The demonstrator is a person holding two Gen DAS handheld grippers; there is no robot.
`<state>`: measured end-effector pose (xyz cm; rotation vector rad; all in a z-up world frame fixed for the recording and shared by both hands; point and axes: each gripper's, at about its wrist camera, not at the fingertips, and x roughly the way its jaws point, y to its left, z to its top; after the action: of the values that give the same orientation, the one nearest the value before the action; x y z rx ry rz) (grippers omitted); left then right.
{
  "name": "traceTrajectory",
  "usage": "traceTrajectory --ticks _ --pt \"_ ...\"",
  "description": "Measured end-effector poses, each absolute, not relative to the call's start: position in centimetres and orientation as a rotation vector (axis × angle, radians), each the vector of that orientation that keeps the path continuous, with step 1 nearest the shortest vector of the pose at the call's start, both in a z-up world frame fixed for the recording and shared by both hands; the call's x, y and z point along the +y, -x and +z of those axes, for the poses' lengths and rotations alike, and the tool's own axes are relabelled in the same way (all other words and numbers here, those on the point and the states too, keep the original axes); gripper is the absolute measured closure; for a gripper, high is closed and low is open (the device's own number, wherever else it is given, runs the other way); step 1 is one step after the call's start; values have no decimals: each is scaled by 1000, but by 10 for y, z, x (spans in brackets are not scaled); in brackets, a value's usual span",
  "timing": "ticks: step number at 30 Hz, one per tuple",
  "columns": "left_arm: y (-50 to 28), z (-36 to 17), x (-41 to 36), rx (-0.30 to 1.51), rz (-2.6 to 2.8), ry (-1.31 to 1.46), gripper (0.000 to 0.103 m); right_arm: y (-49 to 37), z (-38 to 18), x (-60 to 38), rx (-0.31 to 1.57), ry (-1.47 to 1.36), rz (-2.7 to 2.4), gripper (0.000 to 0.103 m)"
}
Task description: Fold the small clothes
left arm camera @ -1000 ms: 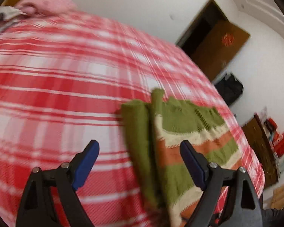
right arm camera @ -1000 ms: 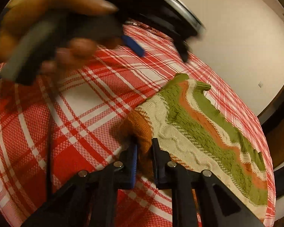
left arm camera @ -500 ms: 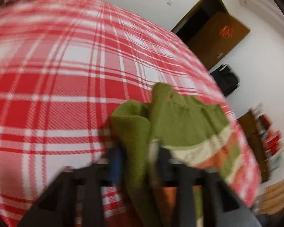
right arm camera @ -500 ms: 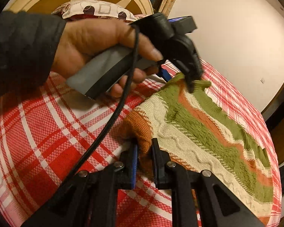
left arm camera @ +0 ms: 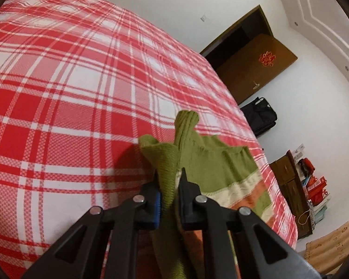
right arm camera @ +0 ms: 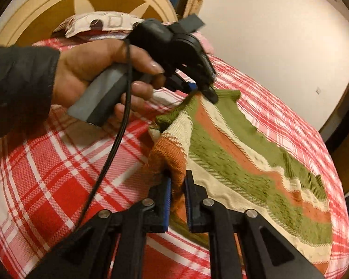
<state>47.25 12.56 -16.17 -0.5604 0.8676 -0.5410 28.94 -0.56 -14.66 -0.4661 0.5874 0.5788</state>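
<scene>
On the plaid bedspread (left arm camera: 81, 93), one striped sweater (right arm camera: 244, 153), two grippers' fingers (left arm camera: 185, 181) pinching it.

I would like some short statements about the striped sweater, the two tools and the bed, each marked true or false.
1. The left tool is shut on green cloth of the sweater. True; its jaws have just been closing.
2. The right tool is open above the sweater. False: it pinches an orange part.
3. The sweater lies on a red and white checked bedcover. True.
4. The sweater is plain blue. False: it has green, cream and orange stripes.
5. A bare hand in a dark sleeve holds the left tool. True.
</scene>
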Motion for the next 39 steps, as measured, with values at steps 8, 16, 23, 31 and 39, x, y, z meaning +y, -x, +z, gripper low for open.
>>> traceTrajectory --ticks 8,16,23,31,39 --pt "-473 -136 101 808 -581 578 91 -296 -127 -46 605 296 577 97" --pt "-478 -113 69 774 -613 568 91 -305 -120 -90 609 191 538 97" --pt "-481 -88 26 726 -666 547 91 -305 -104 -129 579 115 515 97" --pt "-493 -73 -45 724 -739 483 91 -305 -94 -188 571 6 474 97" --pt "-499 -85 -124 775 -809 401 91 -309 -115 -244 634 -105 409 97"
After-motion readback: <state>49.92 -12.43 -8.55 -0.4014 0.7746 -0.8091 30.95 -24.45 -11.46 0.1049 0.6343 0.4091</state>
